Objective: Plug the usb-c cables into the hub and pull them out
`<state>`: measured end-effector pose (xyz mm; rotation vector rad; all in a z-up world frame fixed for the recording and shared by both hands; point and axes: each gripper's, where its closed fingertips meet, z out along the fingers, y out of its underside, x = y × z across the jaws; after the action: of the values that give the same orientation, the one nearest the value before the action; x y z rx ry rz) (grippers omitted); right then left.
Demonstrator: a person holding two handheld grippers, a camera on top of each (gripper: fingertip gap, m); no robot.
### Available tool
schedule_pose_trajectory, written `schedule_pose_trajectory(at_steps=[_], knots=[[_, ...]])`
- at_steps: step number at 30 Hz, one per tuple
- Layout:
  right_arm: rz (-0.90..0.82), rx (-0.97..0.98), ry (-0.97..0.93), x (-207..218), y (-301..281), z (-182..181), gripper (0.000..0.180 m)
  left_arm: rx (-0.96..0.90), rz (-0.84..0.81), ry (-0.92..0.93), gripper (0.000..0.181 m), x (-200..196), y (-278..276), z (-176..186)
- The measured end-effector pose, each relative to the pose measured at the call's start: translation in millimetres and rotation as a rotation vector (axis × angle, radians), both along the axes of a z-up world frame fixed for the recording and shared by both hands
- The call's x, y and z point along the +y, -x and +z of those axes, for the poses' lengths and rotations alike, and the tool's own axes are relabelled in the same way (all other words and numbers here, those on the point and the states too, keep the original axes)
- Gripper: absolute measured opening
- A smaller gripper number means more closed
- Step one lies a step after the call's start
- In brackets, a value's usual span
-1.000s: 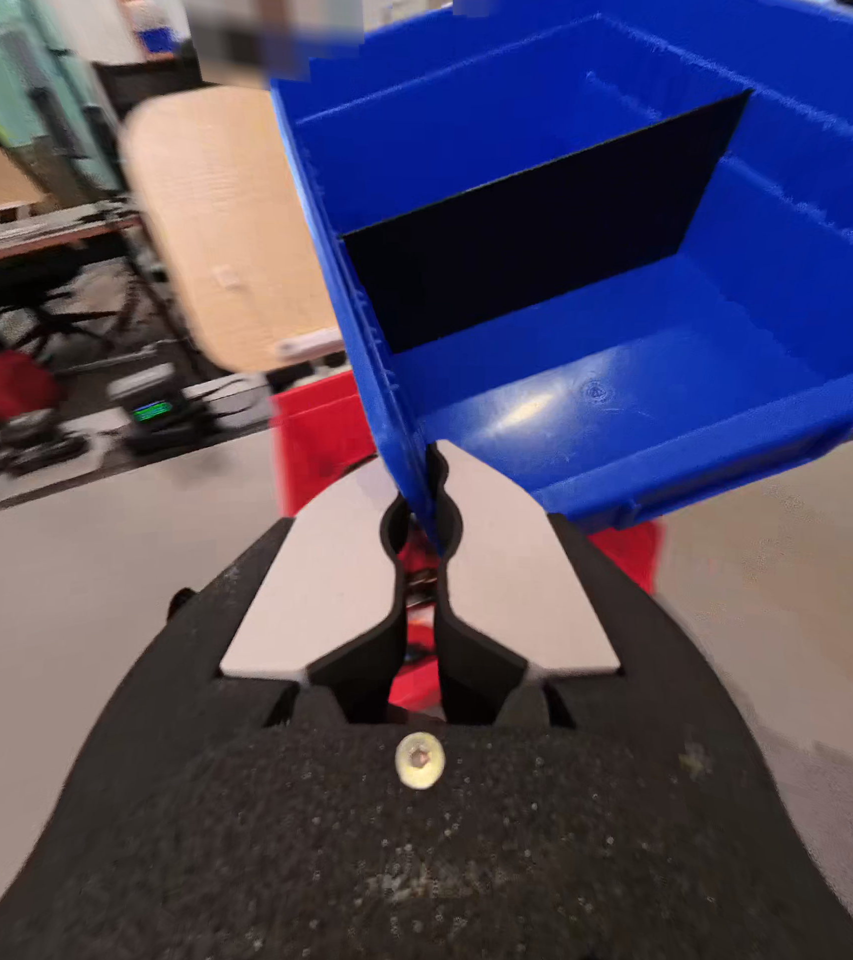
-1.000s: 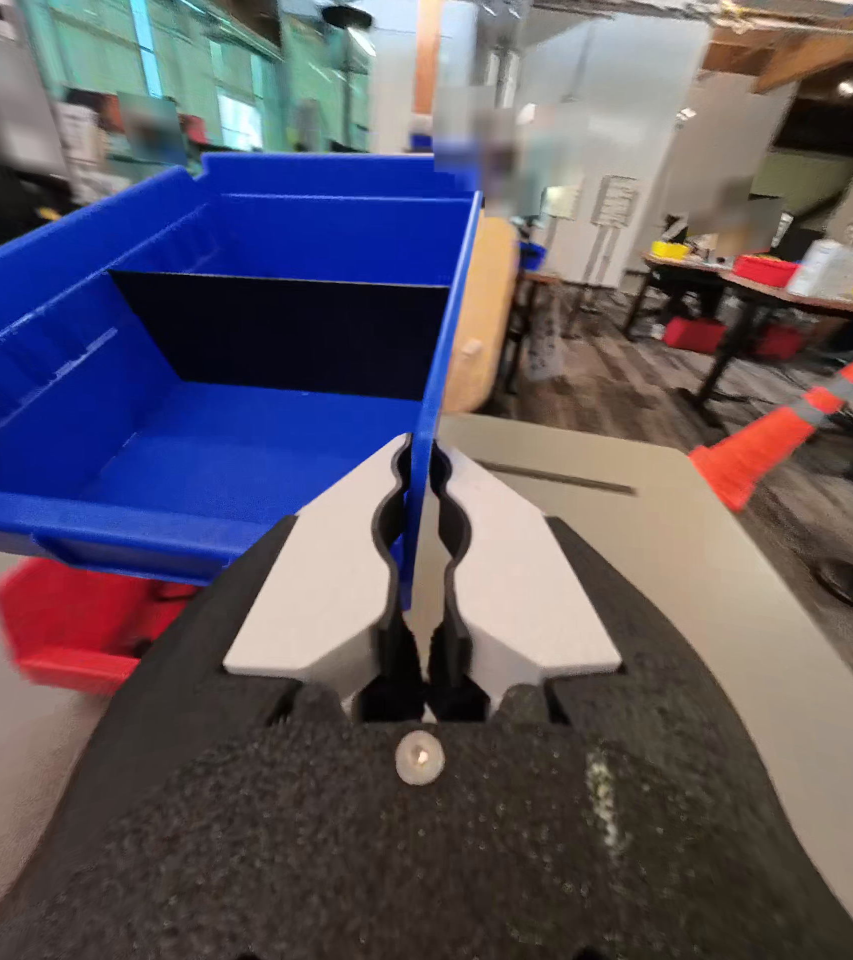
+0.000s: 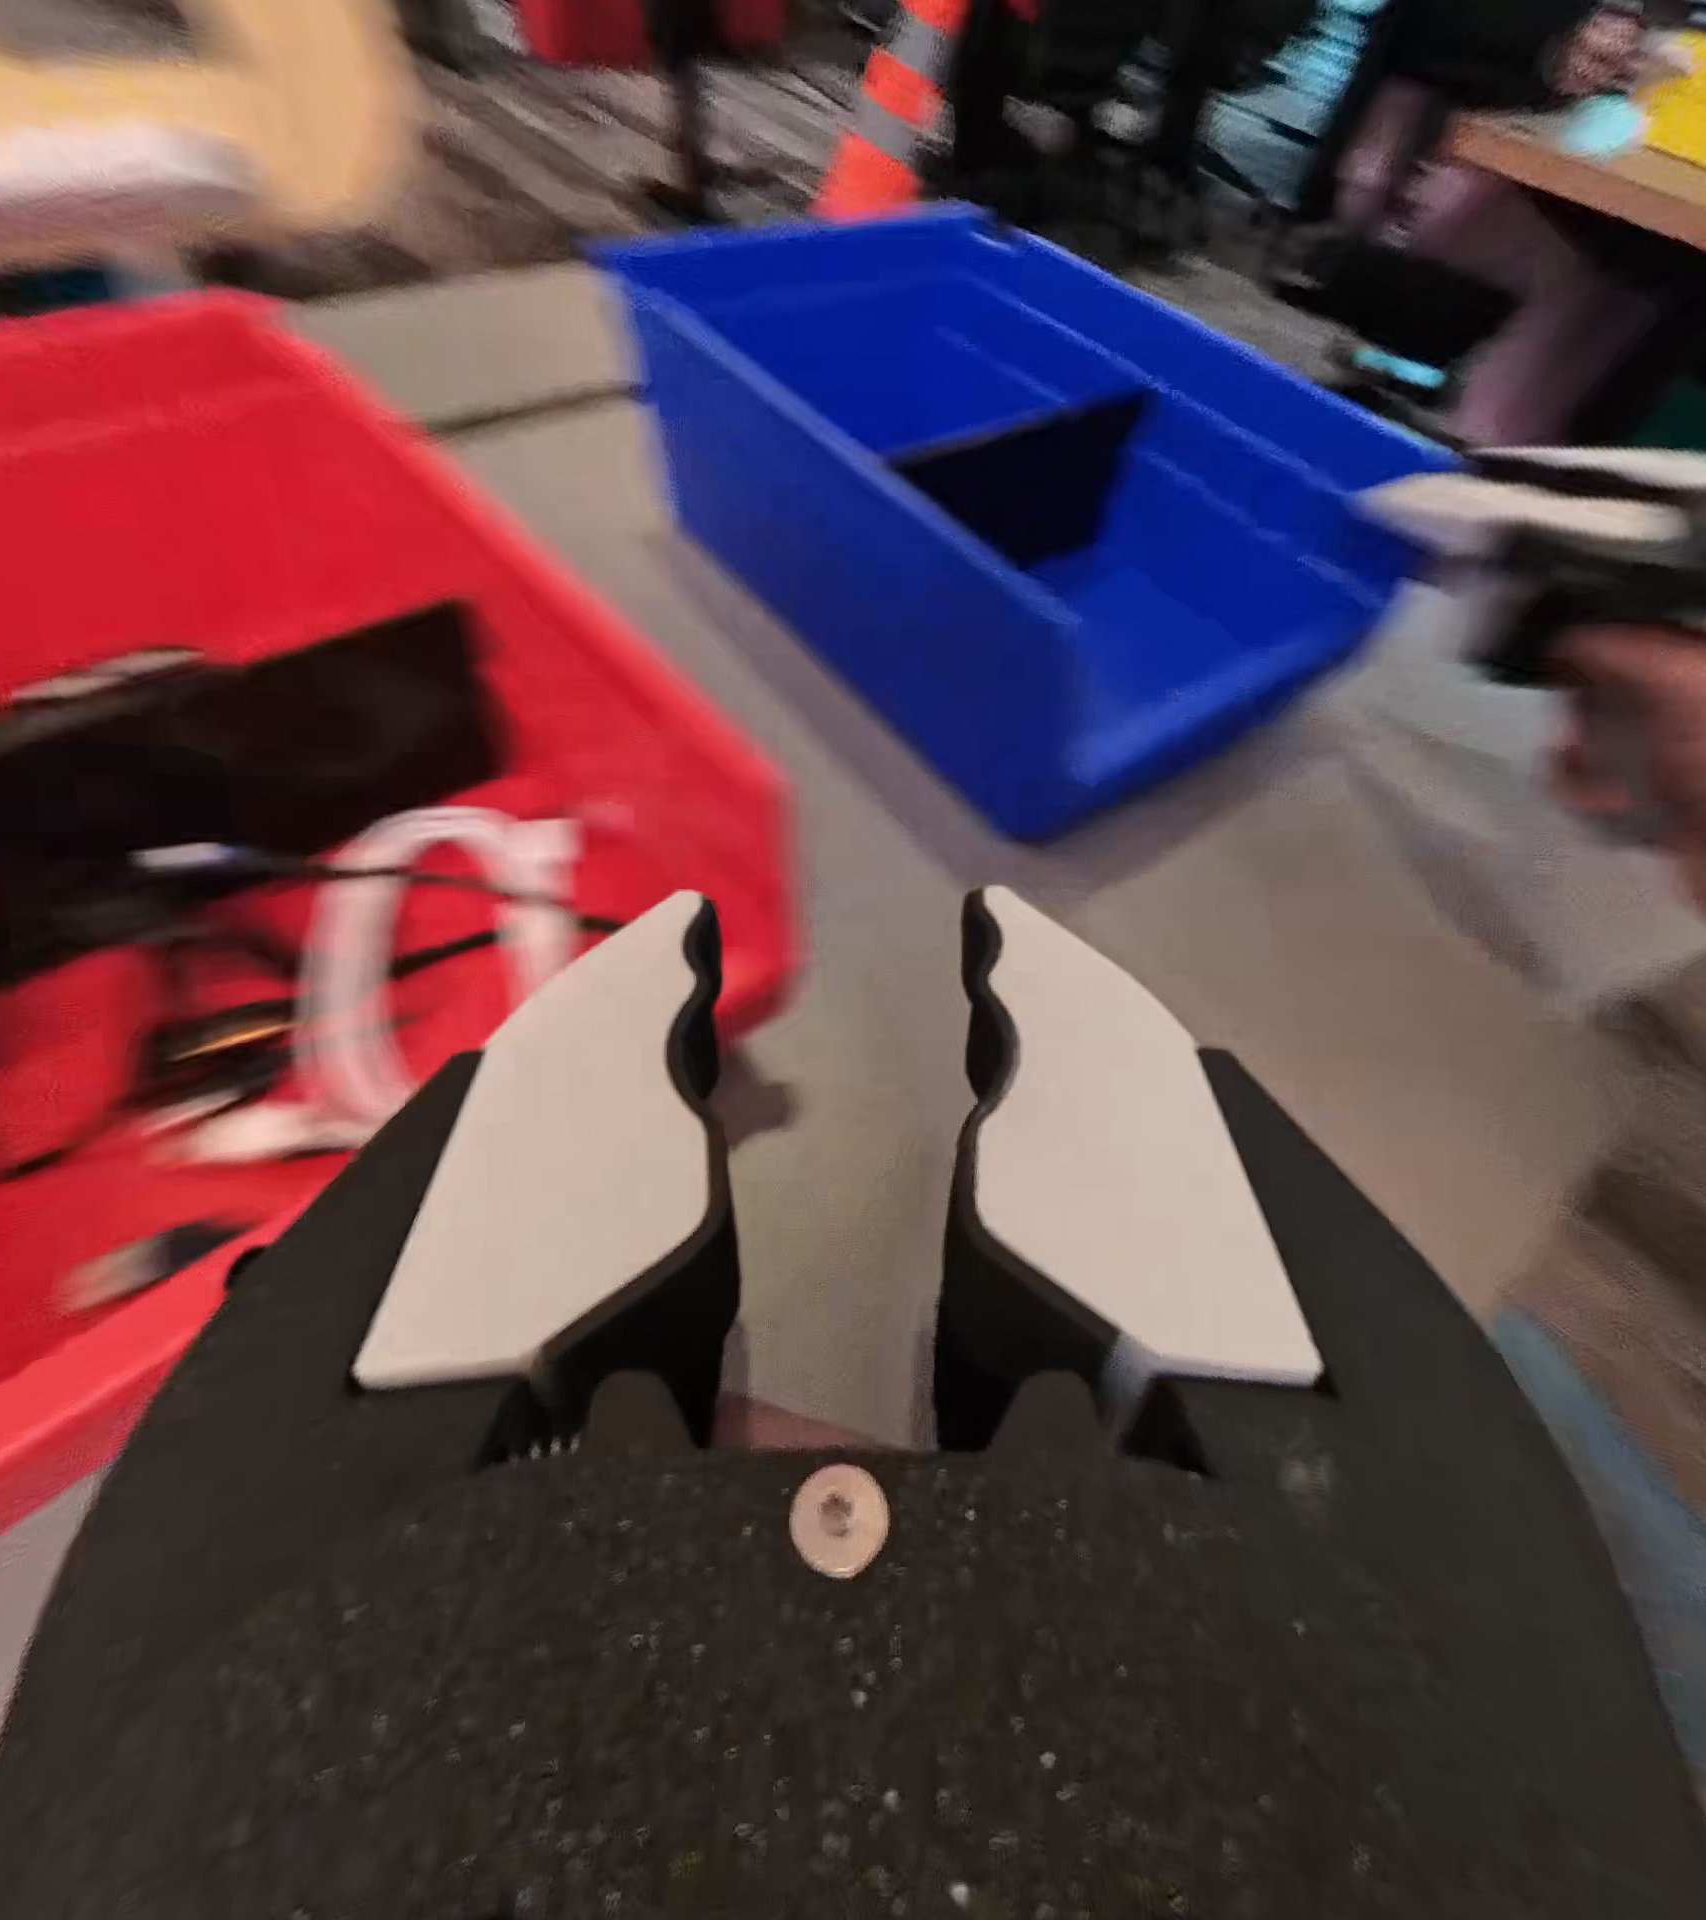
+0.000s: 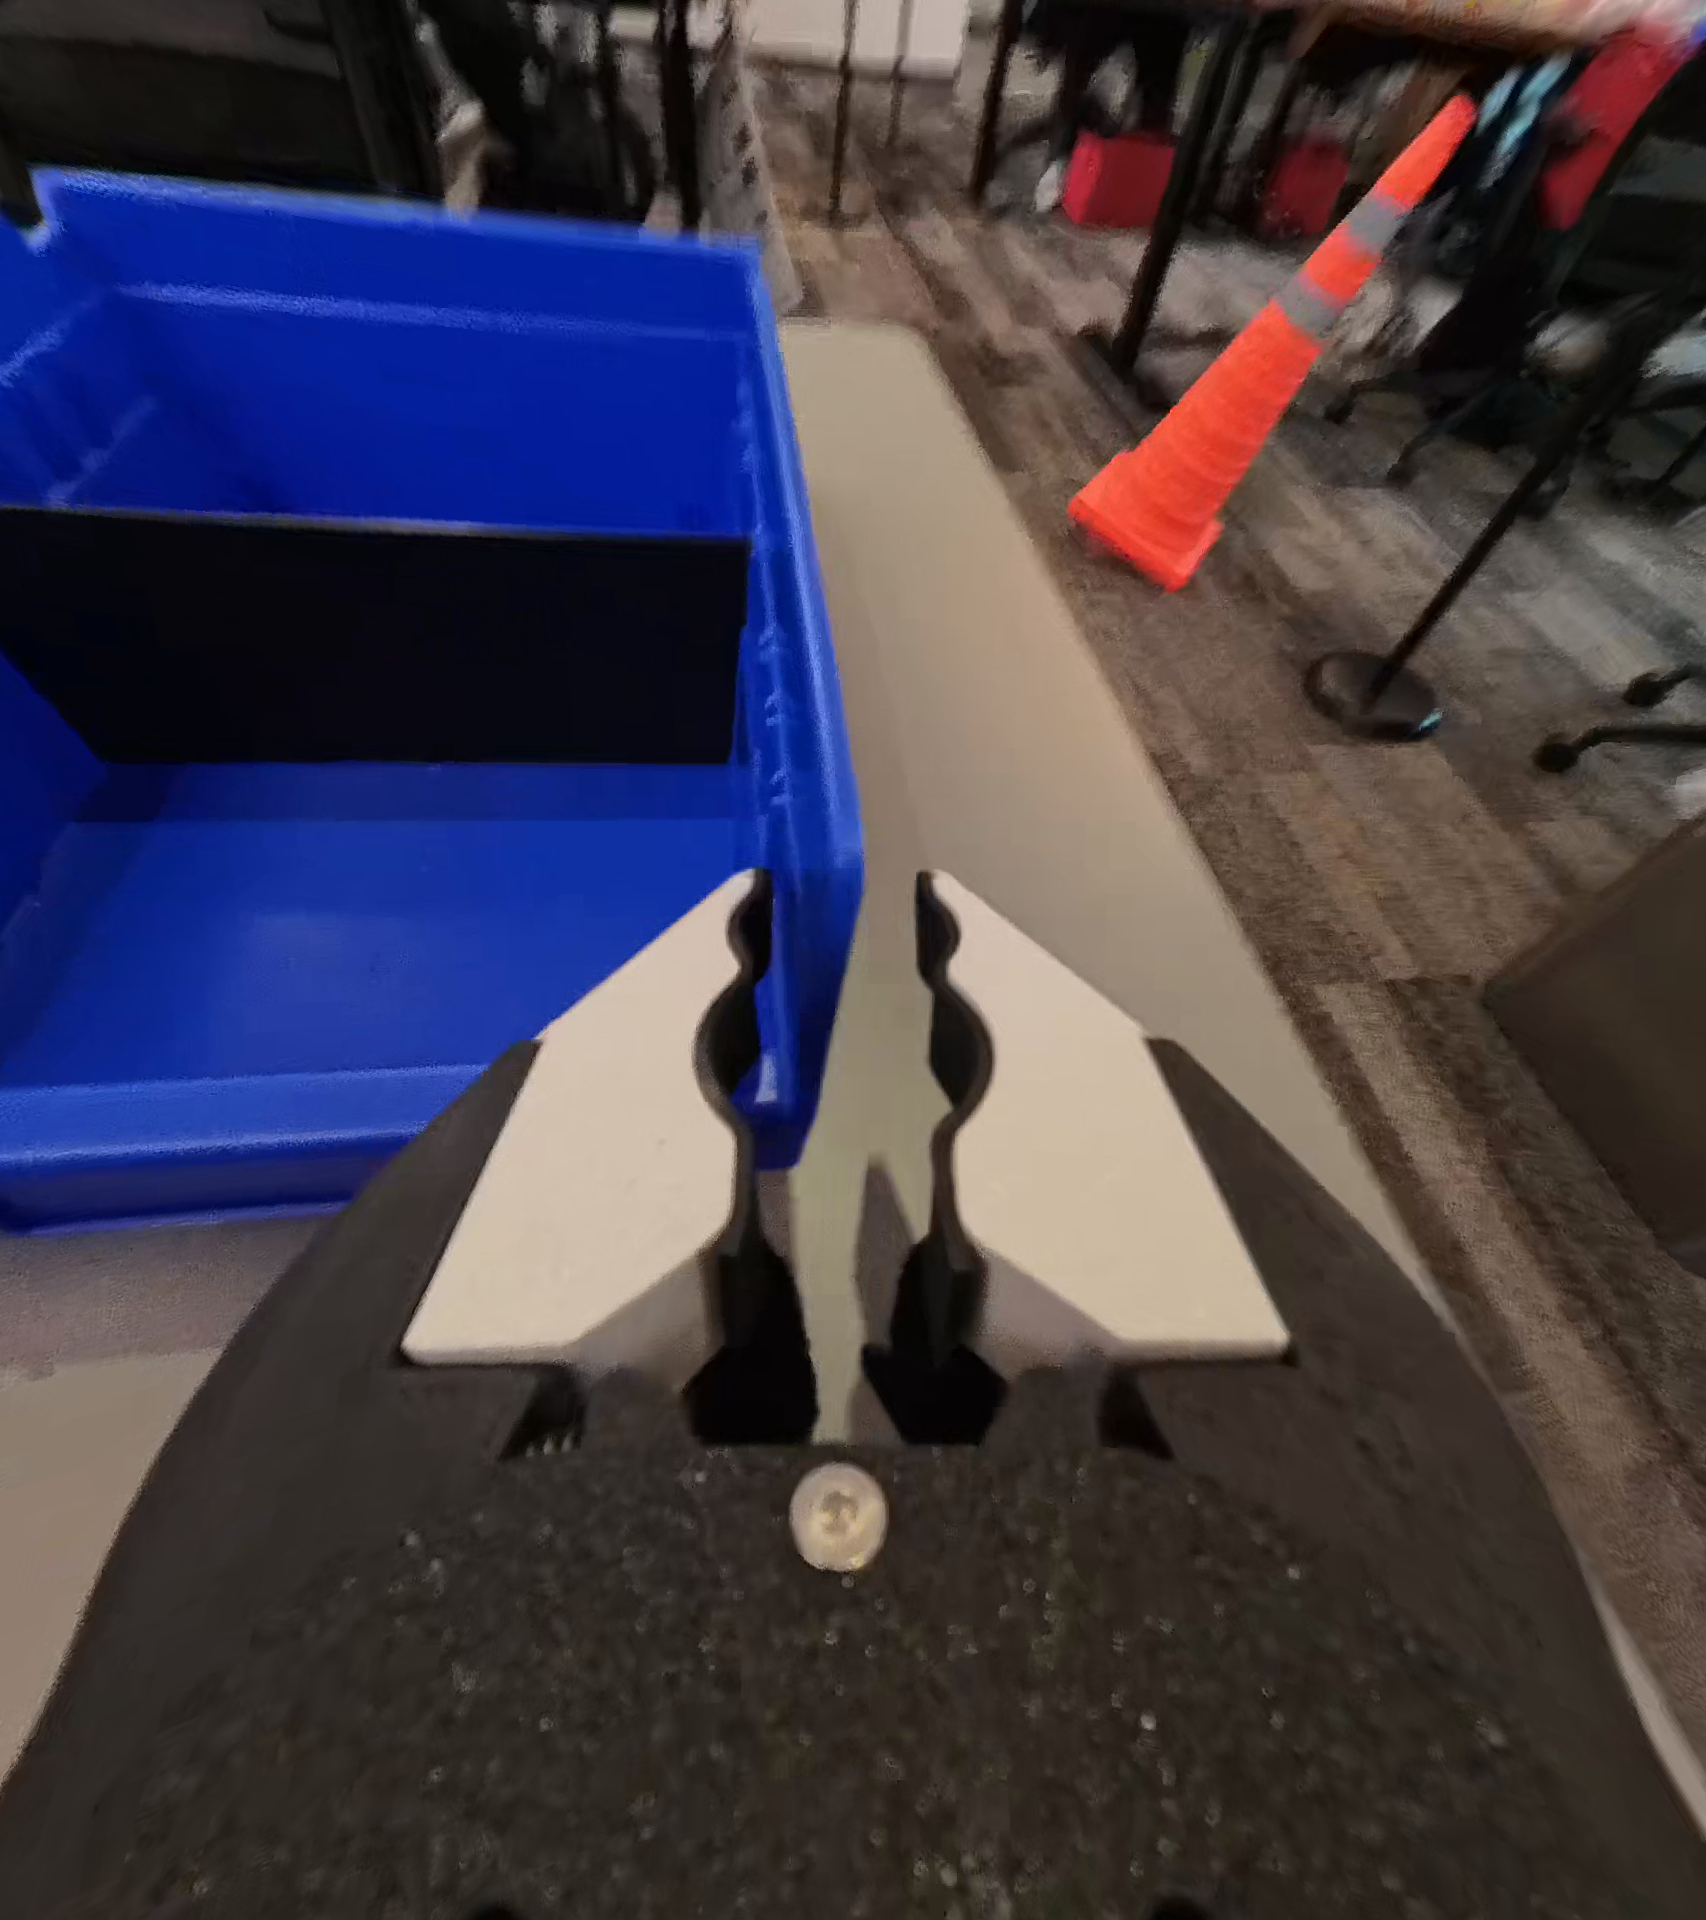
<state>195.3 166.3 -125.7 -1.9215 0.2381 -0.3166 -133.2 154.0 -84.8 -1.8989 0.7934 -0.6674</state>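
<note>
Although the cables (image 3: 381, 966) and what I take to be the hub (image 3: 194, 748) are smeared by motion, I can place them: they lie inside the red bin (image 3: 101, 499), at about nine o'clock from my left fingers (image 3: 838, 914). A pale looped cable sits over thinner dark ones, and a black block lies behind them toward ten o'clock; I cannot make out any plug or port, nor whether anything is already plugged in. I judge the plugging has not begun, and that this is the setting-up step.

My left fingers are spread apart and hold nothing, hanging over bare bench (image 3: 1192, 935) just beside the red bin's near corner. My right fingers (image 4: 844, 894) are also parted and empty; the blue bin's (image 4: 309, 644) right wall rim stands between them, closer to the inner finger, and I cannot tell if it touches. That blue bin rests on the bench with a black divider (image 4: 329, 634) across it and nothing in its near compartment. In the left view it lies at one o'clock, well apart from the red bin.

Next, I judge, the left fingers must swing toward nine o'clock and down into the red bin to pick out the hub or one cable end. The tangle makes snagging a second cable likely.

An orange cone (image 4: 1233, 405) stands on the floor at two o'clock.
</note>
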Motion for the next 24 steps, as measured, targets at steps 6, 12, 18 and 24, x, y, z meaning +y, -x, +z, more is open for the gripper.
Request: schedule_pose_trajectory(at_steps=[6, 12, 18, 24], knots=[[0.24, 0.013, -0.216, -18.4, 127.1, 87.3, 0.031, 0.086, 0.468, -0.138, 0.056, 79.1, 169.5, 7.5], [0.489, 0.341, -0.055, 31.1, 304.4, 26.7, 0.052, 0.124, 0.424, 0.054, 0.044, 109.0, 180.6, -41.3], [0.406, 0.201, -0.018, 75.5, 325.3, -6.4, 0.007, 0.118, 0.357, 0.107, 0.015, 106.6, 180.8, -61.7], [0.224, 0.098, -0.08, 71.6, 356.6, 17.3, 0.003, 0.252, 0.428, -0.039, 0.005, 111.4, 227.1, -47.2]])
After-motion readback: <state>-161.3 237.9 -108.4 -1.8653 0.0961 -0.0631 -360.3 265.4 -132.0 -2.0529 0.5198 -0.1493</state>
